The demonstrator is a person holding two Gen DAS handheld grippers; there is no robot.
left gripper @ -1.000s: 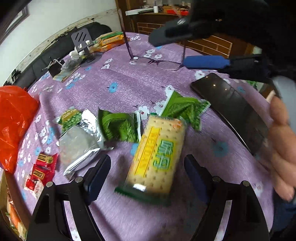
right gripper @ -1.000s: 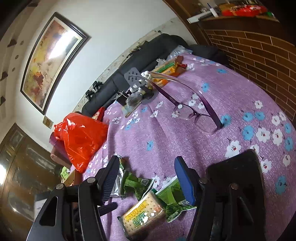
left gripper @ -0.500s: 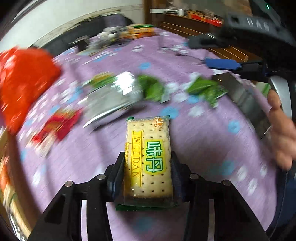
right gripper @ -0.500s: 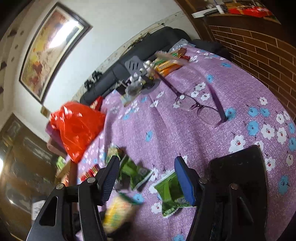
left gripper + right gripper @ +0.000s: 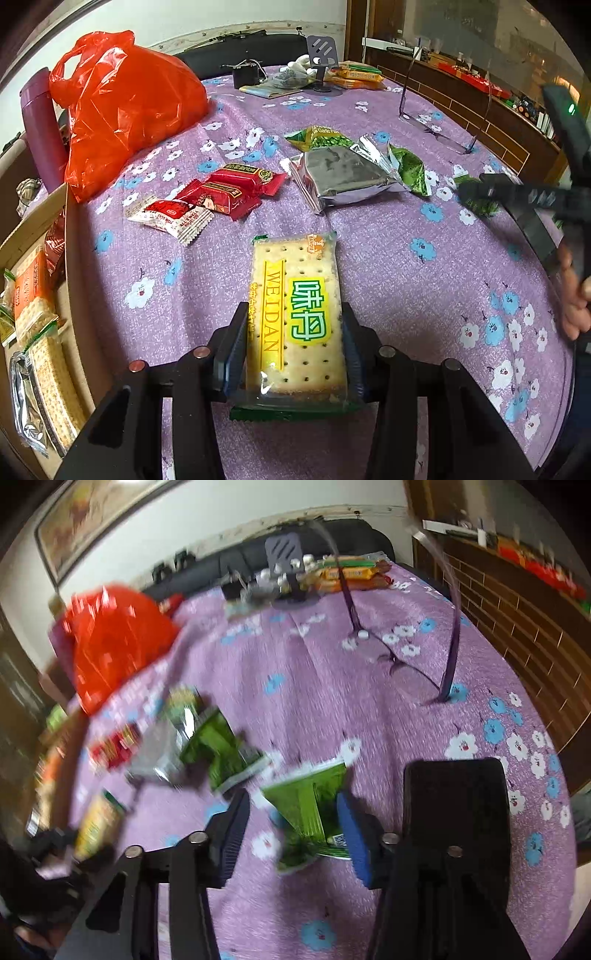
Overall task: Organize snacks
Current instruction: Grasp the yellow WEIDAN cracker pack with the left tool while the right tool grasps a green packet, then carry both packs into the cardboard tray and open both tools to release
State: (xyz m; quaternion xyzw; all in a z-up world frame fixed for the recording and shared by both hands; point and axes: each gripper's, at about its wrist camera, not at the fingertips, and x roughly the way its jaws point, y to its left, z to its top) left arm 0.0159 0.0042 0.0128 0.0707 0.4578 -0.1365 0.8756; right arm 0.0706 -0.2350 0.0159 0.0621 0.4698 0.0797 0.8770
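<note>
over the table (image 5: 388,258), left tool (image 5: 293,343) pinches weidan cracker pack (image 5: 295,317); right tool (image 5: 291,830) closing around green snack packet (image 5: 310,805), grip unclear.

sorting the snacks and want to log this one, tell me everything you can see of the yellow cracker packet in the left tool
The flat rectangular yellow cracker packet is clear plastic over pale, dotted crackers, with a yellow label reading WEIDAN, green characters on a lighter patch, and green sealed ends. It looks intact and unopened. It lies lengthwise between the fingers of the left tool, whose pads press its two long sides, its far end pointing toward the other snacks on the purple flowered tablecloth. Whether it rests on the cloth or is lifted cannot be told.
</note>
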